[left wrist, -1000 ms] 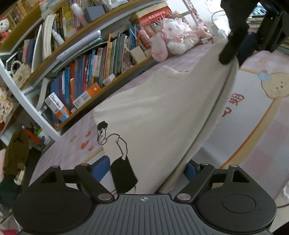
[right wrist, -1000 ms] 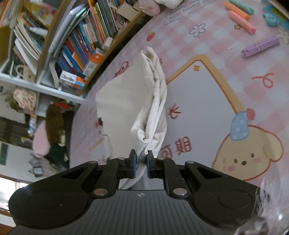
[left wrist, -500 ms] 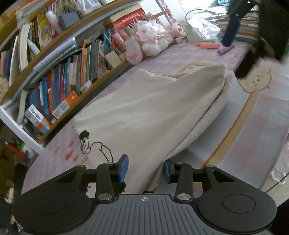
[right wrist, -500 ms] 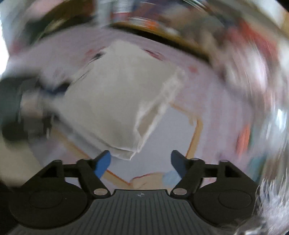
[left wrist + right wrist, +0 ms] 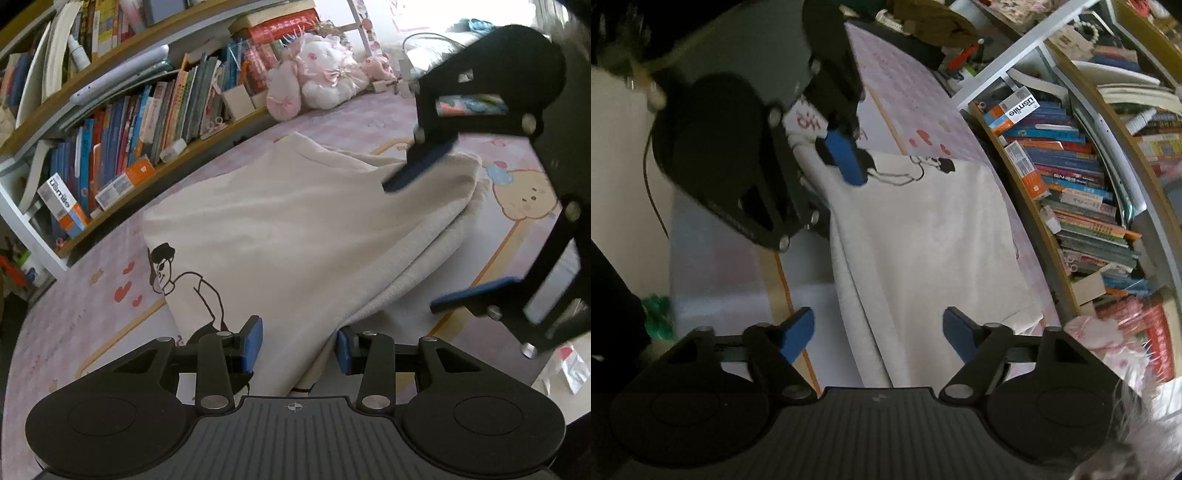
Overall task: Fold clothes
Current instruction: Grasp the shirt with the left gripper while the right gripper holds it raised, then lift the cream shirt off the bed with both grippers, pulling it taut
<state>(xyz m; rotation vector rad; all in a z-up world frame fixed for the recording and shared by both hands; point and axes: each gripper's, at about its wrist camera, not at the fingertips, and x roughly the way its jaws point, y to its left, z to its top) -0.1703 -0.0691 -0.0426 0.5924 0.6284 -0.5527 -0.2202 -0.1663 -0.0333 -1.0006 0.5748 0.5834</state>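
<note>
A cream T-shirt [image 5: 314,221] with a black cartoon figure [image 5: 184,284] lies folded lengthwise on the pink mat. My left gripper [image 5: 298,347] is at its near end. The fingers are closed part-way, and the shirt's layered edge fills the gap between the blue pads. In the right wrist view the same shirt [image 5: 923,240] runs away from me, and one left finger [image 5: 846,158] rests at its printed end. My right gripper [image 5: 879,328] hovers open over the other end and holds nothing. It appears in the left wrist view as the right gripper [image 5: 447,232], with the jaws wide apart.
A pink play mat [image 5: 517,258] with a bear drawing [image 5: 528,195] covers the surface. A low bookshelf [image 5: 147,110] packed with books runs along the far side, with plush toys [image 5: 325,81] at its end. The mat's edge and the floor [image 5: 565,365] are at the right.
The right gripper let go of the shirt's bunched end, opened wide and swung round. The shirt dropped from hanging to lying flat. The left fingers narrowed onto its edge.
</note>
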